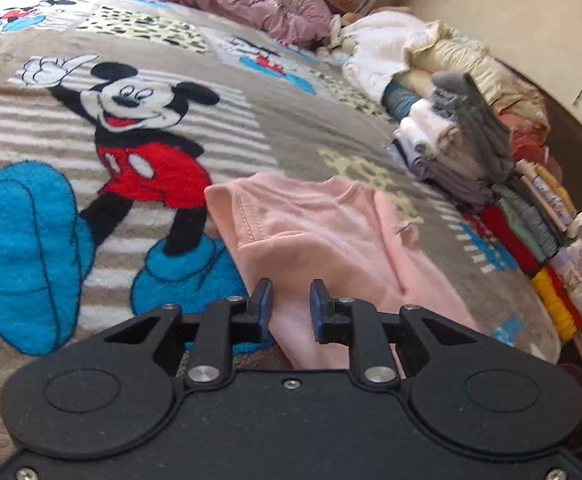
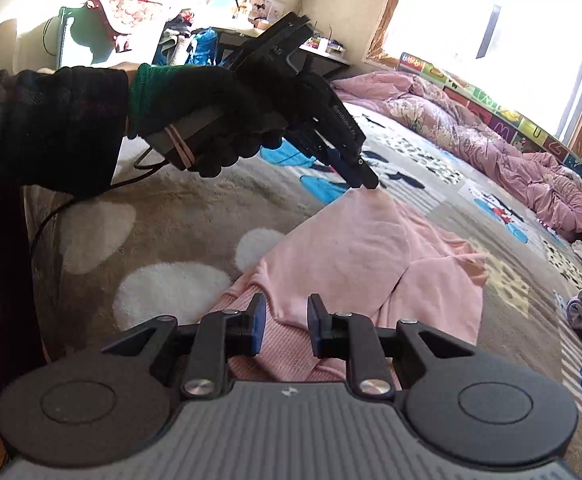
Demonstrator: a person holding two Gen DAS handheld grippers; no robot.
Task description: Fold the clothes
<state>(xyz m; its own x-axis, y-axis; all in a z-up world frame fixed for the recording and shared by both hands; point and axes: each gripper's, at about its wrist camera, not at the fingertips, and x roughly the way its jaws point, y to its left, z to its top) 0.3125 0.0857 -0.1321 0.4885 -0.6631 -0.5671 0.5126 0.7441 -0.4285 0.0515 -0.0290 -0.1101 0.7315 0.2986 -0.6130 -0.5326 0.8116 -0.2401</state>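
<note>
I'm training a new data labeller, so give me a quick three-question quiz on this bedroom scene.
1. True or false: the pink garment lies on a cartoon-mouse blanket.
2. In the left wrist view, the stacks of folded clothes sit: A) left of the garment, B) right of the garment, C) on top of the garment.
3. Fill in: the hand holding the left gripper wears a ___ glove with a green cuff.

Key: 1 true; 2 B; 3 black.
</note>
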